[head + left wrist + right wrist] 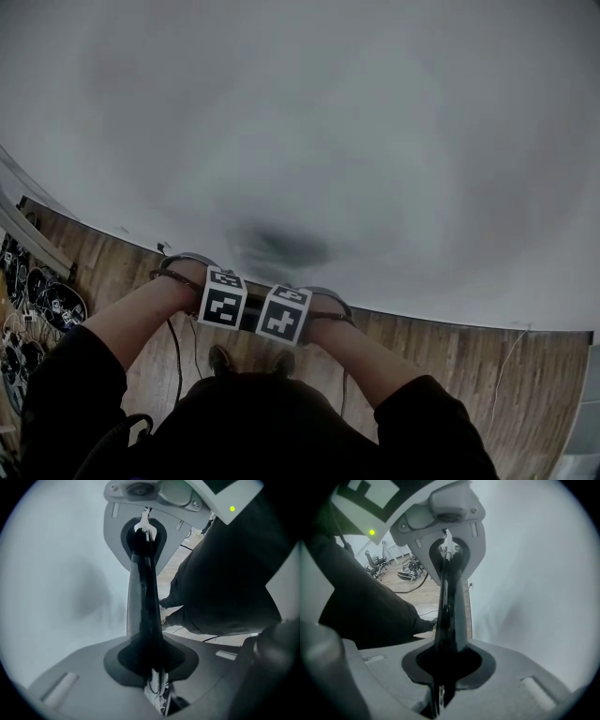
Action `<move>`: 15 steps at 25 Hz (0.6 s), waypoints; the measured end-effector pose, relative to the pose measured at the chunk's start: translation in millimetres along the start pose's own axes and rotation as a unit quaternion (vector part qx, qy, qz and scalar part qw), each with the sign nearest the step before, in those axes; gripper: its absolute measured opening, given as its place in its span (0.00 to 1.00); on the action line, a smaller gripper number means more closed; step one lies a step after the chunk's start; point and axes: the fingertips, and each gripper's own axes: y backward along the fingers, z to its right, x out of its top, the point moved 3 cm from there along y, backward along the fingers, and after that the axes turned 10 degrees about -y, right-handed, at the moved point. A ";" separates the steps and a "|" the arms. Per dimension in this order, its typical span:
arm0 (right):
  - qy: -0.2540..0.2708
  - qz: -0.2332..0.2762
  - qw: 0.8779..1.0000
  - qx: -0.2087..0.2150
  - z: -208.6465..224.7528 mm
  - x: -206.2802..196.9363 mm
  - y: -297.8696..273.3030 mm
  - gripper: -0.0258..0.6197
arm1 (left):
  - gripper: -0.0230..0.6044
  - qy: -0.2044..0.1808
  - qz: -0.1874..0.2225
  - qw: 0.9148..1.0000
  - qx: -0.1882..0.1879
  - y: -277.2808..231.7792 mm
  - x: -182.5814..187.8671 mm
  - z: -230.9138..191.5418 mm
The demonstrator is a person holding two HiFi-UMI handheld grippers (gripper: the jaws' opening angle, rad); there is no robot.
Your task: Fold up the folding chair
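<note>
Pale grey wall [375, 141] fills most of head view, w/ a dark blurry patch [281, 246] on it. Wood floor [450, 366] below. Far left: heap of black gear & cables [47, 309]. White cable [502, 370] lies on floor at right. Right gripper view: office chairs [375, 560] in bkgd.

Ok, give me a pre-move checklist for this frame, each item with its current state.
1. Folding chair in view: not ok; no view shows one, only a pale wall, wood floor and the person's shoes.
2. Left tool free: ok; jaws together, nothing between them.
3. Right tool free: ok; jaws together, empty.
4. Tools apart: not ok; they point at each other, tips about meeting.
5. Cable clear of the feet: cannot tell; it hangs near the shoes.
</note>
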 end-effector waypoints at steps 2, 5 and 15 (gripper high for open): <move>-0.004 0.002 1.000 -0.002 -1.2 4.4 -1.5 0.13 | 0.14 -0.004 0.000 1.000 0.003 -0.7 -5.1 1.0; -0.006 -0.003 1.000 -0.005 -3.5 7.9 -3.3 0.13 | 0.15 -0.008 0.006 1.000 0.009 -0.9 -8.4 3.6; -0.003 -0.025 0.997 -0.076 13.8 -32.3 -11.2 0.21 | 0.19 0.000 0.055 0.997 0.048 2.0 -14.4 -10.3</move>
